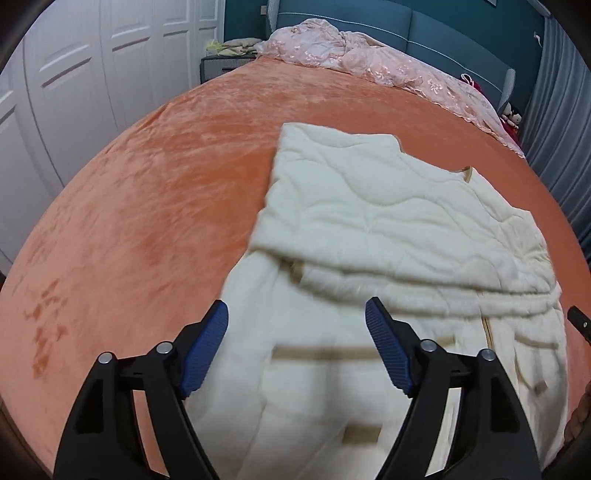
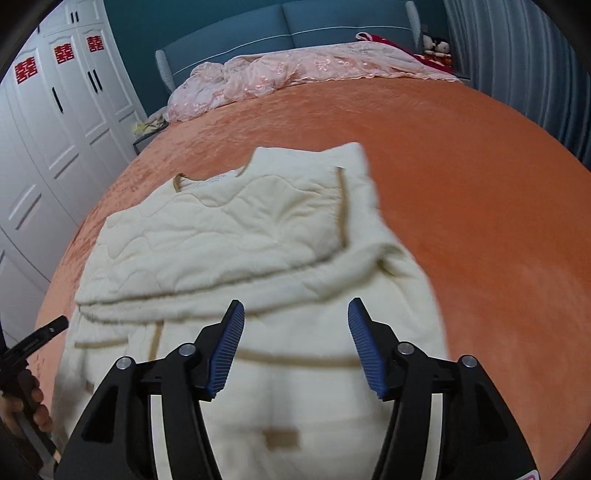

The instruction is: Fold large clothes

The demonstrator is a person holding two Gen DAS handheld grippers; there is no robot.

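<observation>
Orange bedspread [image 1: 155, 192] carries our cream quilted jacket [image 2: 236, 236], partly folded at mid-bed. Our left gripper [image 1: 297, 332] and right gripper [image 2: 295, 328] hover over it, spread wide, holding nothing. We judge the thick layers may spring open or slide.

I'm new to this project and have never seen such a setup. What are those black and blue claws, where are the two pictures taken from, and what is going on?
No robot here: a person holds a two-finger gripper in each hand, with a wide-angle camera on each looking along its fingers. One picture comes from the left gripper, the other from the right gripper. The blue parts are the finger pads. Both grippers are open and hold nothing. Below them a cream quilted jacket lies on a bed with an orange blanket, its sleeves already folded across the body. A pink bedspread is bunched near the blue headboard. In the right view you also glimpse the person's left hand on its handle.
</observation>
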